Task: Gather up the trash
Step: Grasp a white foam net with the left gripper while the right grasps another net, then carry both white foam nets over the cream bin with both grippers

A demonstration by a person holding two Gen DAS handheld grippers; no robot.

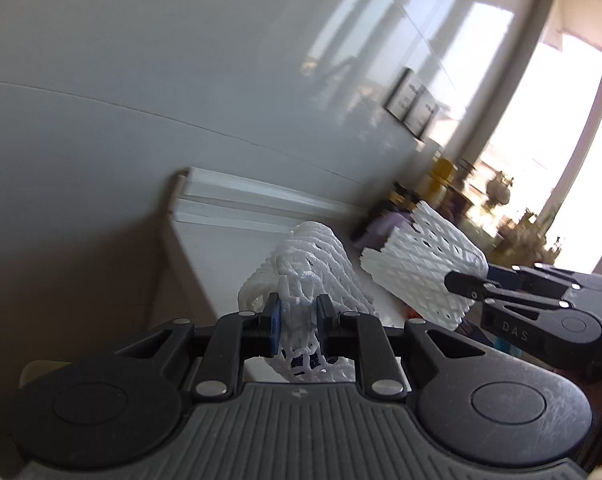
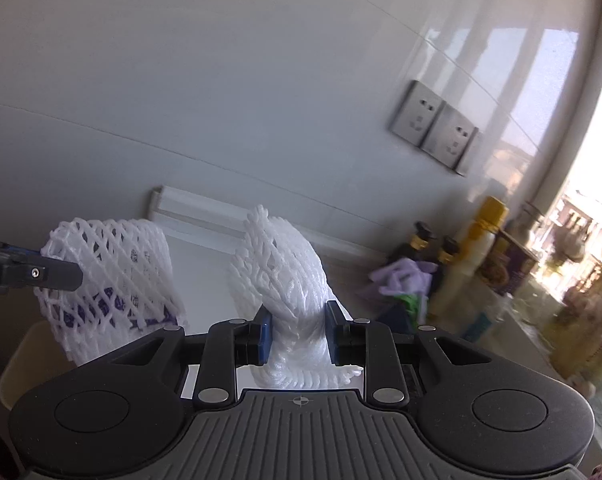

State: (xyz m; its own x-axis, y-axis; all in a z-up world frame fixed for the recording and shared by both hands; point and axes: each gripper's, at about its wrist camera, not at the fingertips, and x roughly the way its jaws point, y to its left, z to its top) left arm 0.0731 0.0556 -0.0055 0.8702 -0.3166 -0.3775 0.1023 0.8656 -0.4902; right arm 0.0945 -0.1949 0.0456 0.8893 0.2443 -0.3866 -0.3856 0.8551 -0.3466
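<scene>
Two white foam fruit nets are held up in the air in front of a glossy grey wall. In the left wrist view my left gripper [image 1: 299,314] is shut on the gathered end of one net [image 1: 313,256]. To its right, my right gripper [image 1: 467,286] pinches the second net [image 1: 421,260]. In the right wrist view my right gripper [image 2: 299,330] squeezes its crumpled net [image 2: 285,264] between the blue pads. At the left edge the left gripper [image 2: 61,274] holds the other net [image 2: 113,264], with something dark purple showing through its mesh.
A white counter [image 2: 205,256] runs below along the wall. Two steel wall sockets [image 2: 433,136] sit at the right. Several bottles [image 2: 473,264] and a purple cloth [image 2: 401,276] crowd the counter's right end by a bright window. A beige rim [image 2: 25,360] shows at lower left.
</scene>
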